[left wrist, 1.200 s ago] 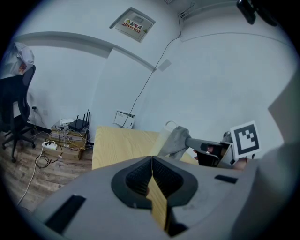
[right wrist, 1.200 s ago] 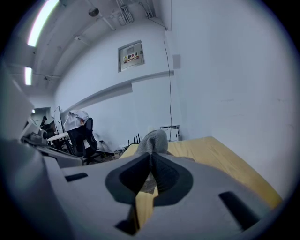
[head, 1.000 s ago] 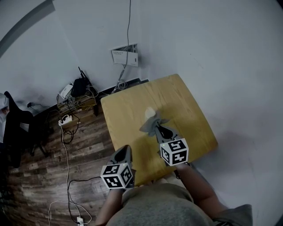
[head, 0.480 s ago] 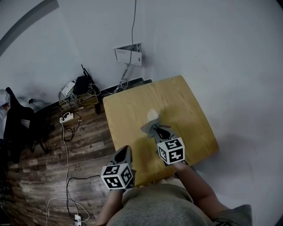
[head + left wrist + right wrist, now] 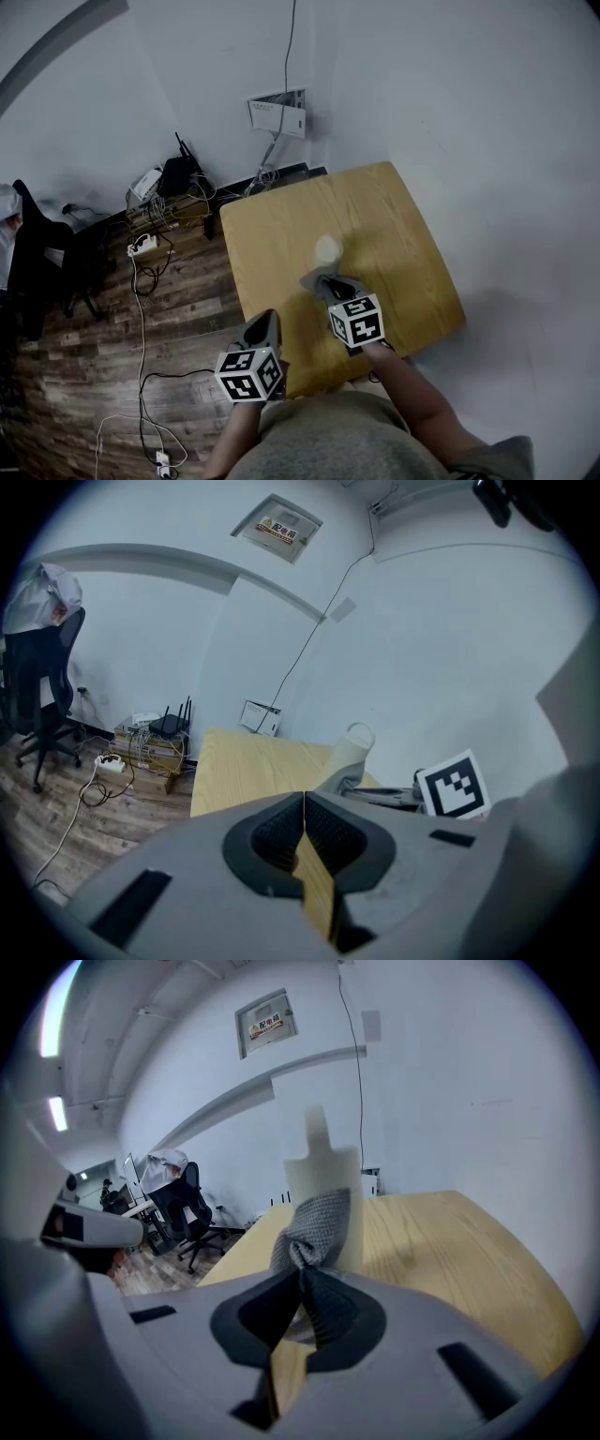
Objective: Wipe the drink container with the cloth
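A pale drink container (image 5: 327, 248) (image 5: 323, 1196) (image 5: 354, 747) stands upright near the middle of the wooden table (image 5: 272, 225). My right gripper (image 5: 335, 285) (image 5: 302, 1279) is shut on a grey checked cloth (image 5: 314, 1230) (image 5: 315, 280), which is pressed against the container's near side. My left gripper (image 5: 262, 328) (image 5: 304, 832) hangs shut with nothing in it at the table's near left edge, apart from the container.
The table (image 5: 450, 1241) stands against a white wall. Left of it on the wood floor are a low shelf with a router and cables (image 5: 167, 192) and a black office chair (image 5: 37, 267). A framed sign (image 5: 278, 112) leans at the wall.
My right gripper has pulled back slightly toward me with the cloth, which has slid down the container. The left gripper has stayed put.
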Available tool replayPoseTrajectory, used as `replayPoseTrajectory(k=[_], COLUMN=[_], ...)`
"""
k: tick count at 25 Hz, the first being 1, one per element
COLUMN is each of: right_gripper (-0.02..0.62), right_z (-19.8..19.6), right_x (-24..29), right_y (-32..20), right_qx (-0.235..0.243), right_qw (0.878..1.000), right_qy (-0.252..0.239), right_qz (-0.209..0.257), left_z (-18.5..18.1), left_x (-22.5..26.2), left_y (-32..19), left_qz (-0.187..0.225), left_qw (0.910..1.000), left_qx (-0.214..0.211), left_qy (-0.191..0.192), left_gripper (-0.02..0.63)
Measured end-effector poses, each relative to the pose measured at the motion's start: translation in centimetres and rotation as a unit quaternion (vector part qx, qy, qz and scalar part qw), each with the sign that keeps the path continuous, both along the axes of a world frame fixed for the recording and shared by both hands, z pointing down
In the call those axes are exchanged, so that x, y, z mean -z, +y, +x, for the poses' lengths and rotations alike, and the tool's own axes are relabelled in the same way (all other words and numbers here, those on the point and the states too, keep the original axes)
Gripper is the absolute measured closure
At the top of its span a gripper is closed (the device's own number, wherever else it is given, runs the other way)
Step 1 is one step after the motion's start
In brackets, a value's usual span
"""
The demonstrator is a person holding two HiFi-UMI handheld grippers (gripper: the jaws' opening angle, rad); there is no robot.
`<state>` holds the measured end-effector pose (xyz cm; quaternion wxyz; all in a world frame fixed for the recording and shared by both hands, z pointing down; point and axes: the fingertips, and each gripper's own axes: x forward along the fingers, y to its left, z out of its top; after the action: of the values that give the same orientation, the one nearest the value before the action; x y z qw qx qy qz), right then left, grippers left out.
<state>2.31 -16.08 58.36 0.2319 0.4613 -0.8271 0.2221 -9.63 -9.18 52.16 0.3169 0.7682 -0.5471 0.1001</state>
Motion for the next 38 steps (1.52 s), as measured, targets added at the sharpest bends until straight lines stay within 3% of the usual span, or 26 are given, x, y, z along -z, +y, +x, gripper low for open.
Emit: replayPoseTrajectory(k=[22, 31, 38], right_gripper=[0.586, 0.586, 0.586], right_z=[-0.8, -1.3, -3.8], right_x=[-7.0, -7.3, -4.4], right_y=[-0.9, -0.5, 0.8], right_qx=[0.035, 0.039, 0.069], right_qw=[0.995, 0.995, 0.996], right_qy=[0.045, 0.053, 0.03], right_qz=[-0.077, -0.076, -0.046], left_z=[-1.0, -1.4, -1.8], left_x=[-0.9, -1.0, -0.6], left_y=[-0.8, -0.5, -0.2], left_qz=[-0.016, -0.014, -0.008], left_qw=[0.9997, 0.9997, 0.9997], left_qx=[0.02, 0.021, 0.022], left_qy=[-0.003, -0.004, -0.004], left_gripper=[0.603, 0.603, 0.603])
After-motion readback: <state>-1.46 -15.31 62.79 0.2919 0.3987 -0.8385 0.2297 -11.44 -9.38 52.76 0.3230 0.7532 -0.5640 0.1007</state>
